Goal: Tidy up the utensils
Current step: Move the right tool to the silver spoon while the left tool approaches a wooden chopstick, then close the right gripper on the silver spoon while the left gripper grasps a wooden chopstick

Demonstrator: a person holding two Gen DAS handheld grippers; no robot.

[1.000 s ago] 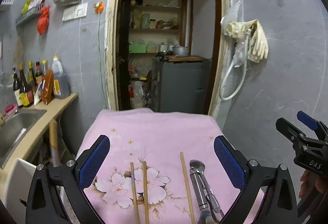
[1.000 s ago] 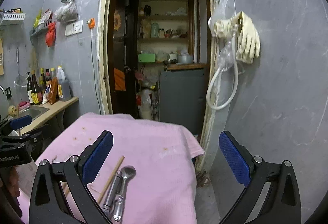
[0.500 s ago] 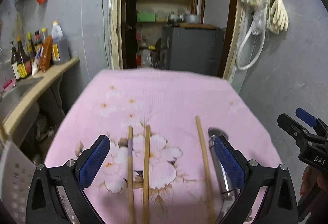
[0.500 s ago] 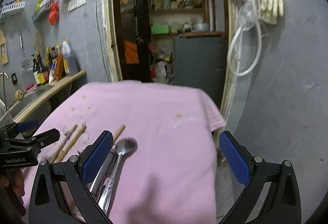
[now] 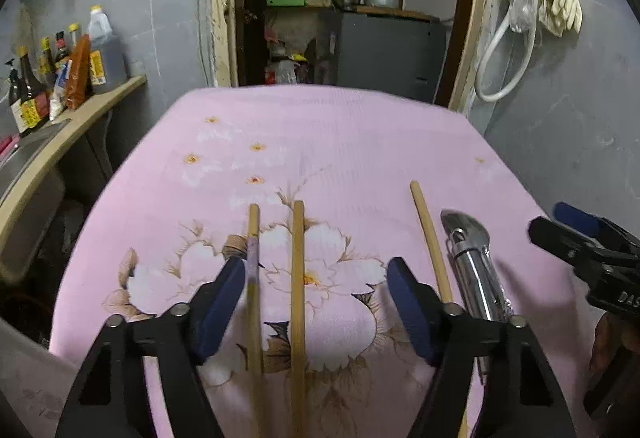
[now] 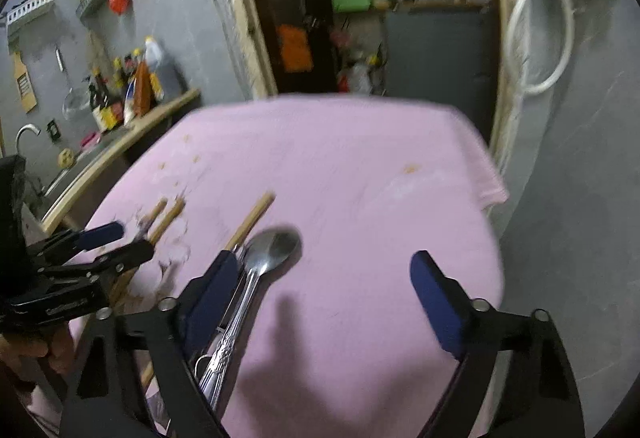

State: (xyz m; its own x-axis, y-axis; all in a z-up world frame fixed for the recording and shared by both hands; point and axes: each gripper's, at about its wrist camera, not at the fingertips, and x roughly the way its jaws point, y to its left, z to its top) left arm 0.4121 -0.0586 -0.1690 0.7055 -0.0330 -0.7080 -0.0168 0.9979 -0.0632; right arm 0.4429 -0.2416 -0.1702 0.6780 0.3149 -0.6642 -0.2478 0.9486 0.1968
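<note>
Only readable text: white letters "DAS", cut off by the frame edge, on the black body of the right gripper (image 5: 592,238) in the left wrist view. A white line of print on the left gripper (image 6: 108,242) in the right wrist view is too blurred to read. Yellow labels on the bottles (image 5: 60,65) by the wall: illegible.

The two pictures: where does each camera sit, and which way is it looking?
Left wrist: on the left gripper, looking down at two chopsticks on the cloth; its jaws have just been closing.
Right wrist: on the right gripper, over the spoon; a hand shows, jaws also just closing.
Shared: cloth, chopsticks, spoon, doorway.
</note>
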